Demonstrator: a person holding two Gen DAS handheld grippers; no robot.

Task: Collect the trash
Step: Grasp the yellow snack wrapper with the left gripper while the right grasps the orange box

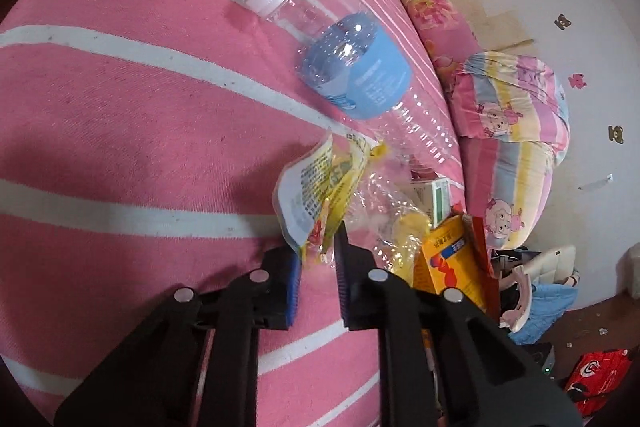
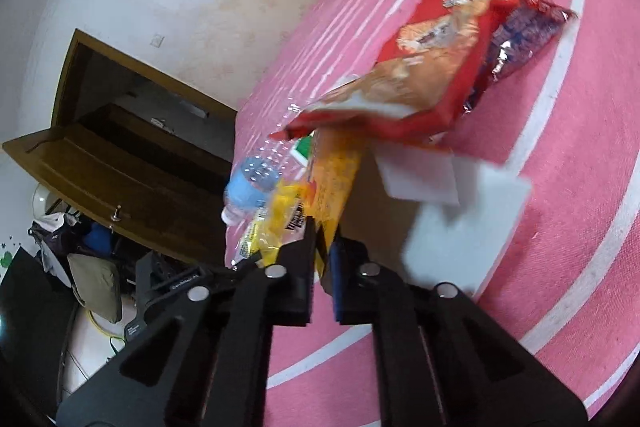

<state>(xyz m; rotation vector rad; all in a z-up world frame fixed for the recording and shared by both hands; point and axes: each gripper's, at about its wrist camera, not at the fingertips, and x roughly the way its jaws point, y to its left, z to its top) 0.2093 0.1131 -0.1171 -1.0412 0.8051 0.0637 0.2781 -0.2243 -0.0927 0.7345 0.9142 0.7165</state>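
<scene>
A pile of trash lies on a pink striped bed (image 1: 120,107). A clear plastic bottle (image 1: 352,67) with a blue label and white cap lies on the sheet. My left gripper (image 1: 318,255) is shut on a crumpled yellow and white plastic wrapper (image 1: 316,195). My right gripper (image 2: 322,239) is shut on the edge of an orange-yellow carton (image 2: 336,179), also in the left view (image 1: 448,259). A red snack box (image 2: 436,63), a foil wrapper (image 2: 520,35) and white paper (image 2: 464,219) lie beyond it. The bottle also shows in the right view (image 2: 252,183).
Pink floral pillows (image 1: 436,27) and a folded cartoon quilt (image 1: 516,131) lie at the bed's head. Beside the bed stand a wooden cabinet (image 2: 120,163), bags and clothes on the floor (image 2: 80,259), and a red bag (image 1: 596,375).
</scene>
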